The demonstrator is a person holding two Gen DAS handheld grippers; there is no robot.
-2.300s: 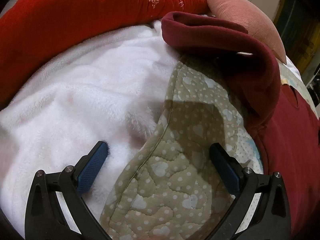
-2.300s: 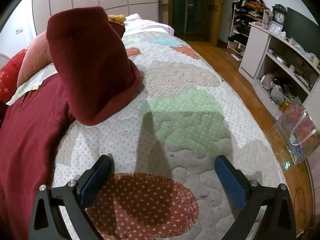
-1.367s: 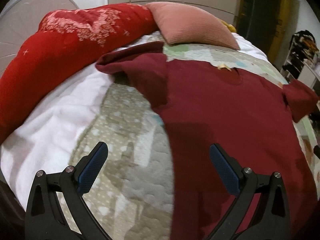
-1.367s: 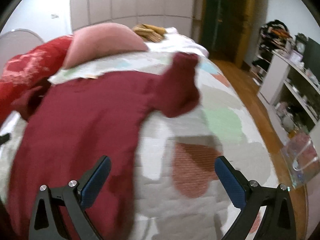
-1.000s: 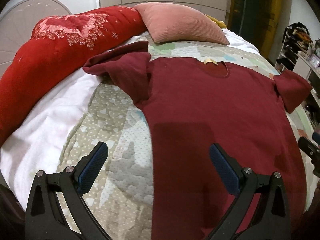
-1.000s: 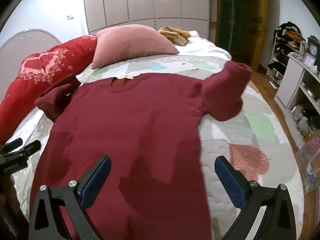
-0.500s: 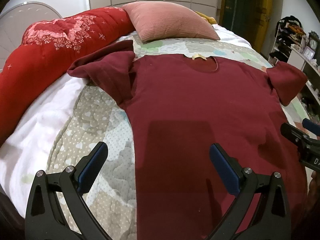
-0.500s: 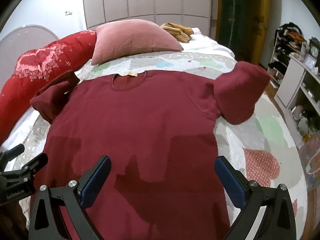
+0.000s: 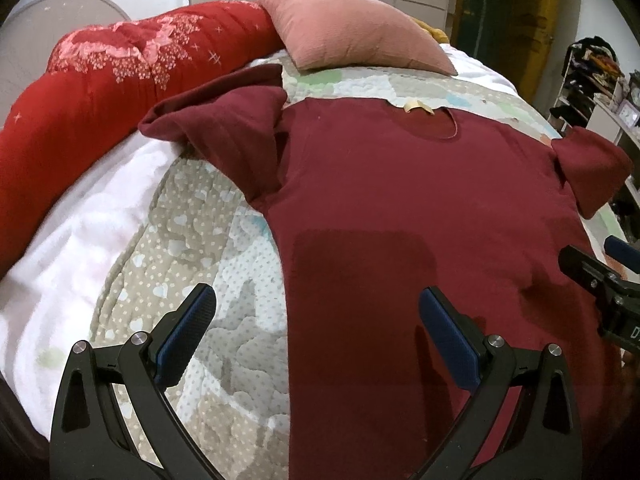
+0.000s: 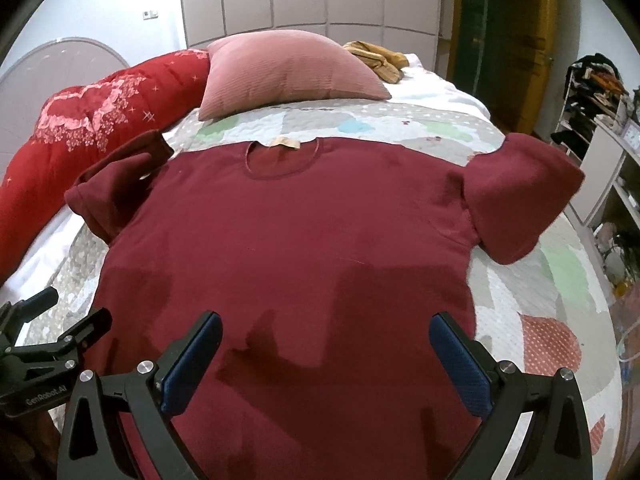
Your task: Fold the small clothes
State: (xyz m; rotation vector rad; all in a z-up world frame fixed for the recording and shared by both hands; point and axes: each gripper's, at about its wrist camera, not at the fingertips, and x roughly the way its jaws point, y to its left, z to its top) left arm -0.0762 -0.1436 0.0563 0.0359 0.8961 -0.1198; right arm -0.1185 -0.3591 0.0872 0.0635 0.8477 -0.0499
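Observation:
A dark red short-sleeved T-shirt (image 9: 400,208) lies spread flat on the quilted bed, collar far from me; it also shows in the right wrist view (image 10: 288,240). Its left sleeve (image 9: 224,132) is bunched and folded over; its right sleeve (image 10: 516,200) is folded under. My left gripper (image 9: 316,328) is open and empty above the shirt's left side edge. My right gripper (image 10: 324,348) is open and empty above the shirt's lower middle. Each gripper shows at the edge of the other's view.
A pink pillow (image 10: 288,72) lies beyond the collar. A red duvet (image 9: 100,80) runs along the left, with a white fleece blanket (image 9: 68,240) beside it. The patchwork quilt (image 10: 560,300) extends right. Shelves (image 10: 608,128) stand past the bed's right edge.
Both grippers have swung from the sleeves at the bed's sides and pulled back to face the whole shirt from its hem end. Both sleeves lie released and folded.

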